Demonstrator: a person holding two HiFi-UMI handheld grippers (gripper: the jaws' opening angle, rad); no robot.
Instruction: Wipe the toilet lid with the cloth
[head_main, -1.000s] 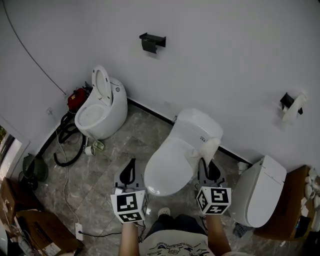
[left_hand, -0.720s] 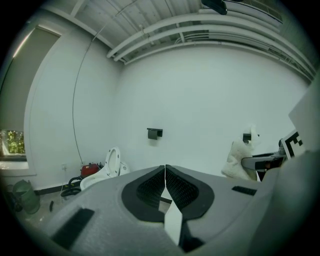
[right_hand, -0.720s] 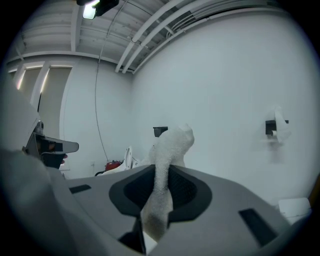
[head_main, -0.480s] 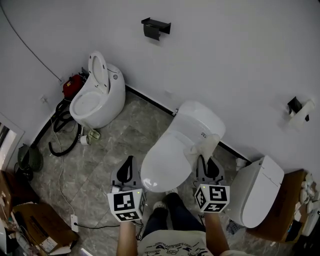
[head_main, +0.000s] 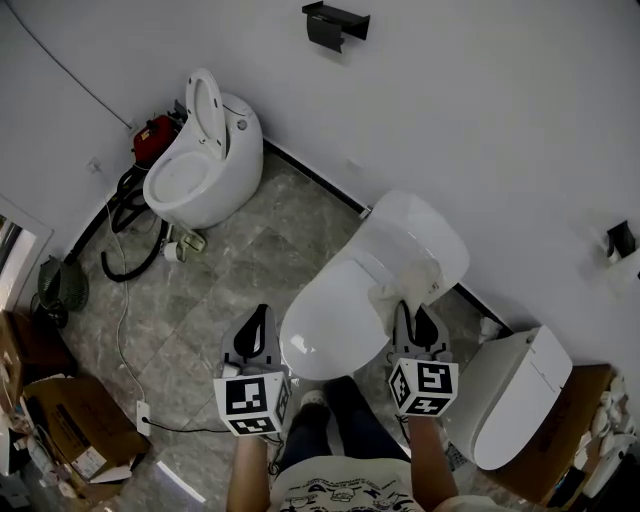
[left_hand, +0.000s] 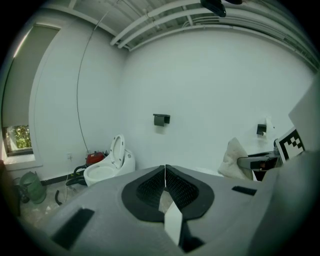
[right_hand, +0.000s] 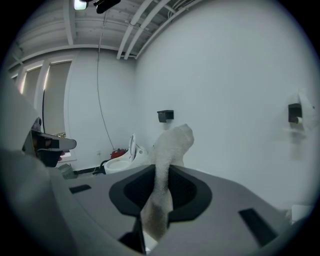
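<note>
Cloth in R gripper, at the toilet lid's rear
R gripper clenched on cloth; cloth sticks out past jaws over rear right of closed toilet lid; L gripper jaws together, empty, just left of lid.

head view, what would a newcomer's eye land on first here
A white toilet with its lid down sits in the middle of the head view. The right tongs are shut on a pale cloth at the lid's right side, while the left tongs hang shut and empty on the other side. A second toilet with its seat up stands at the back left.
</note>
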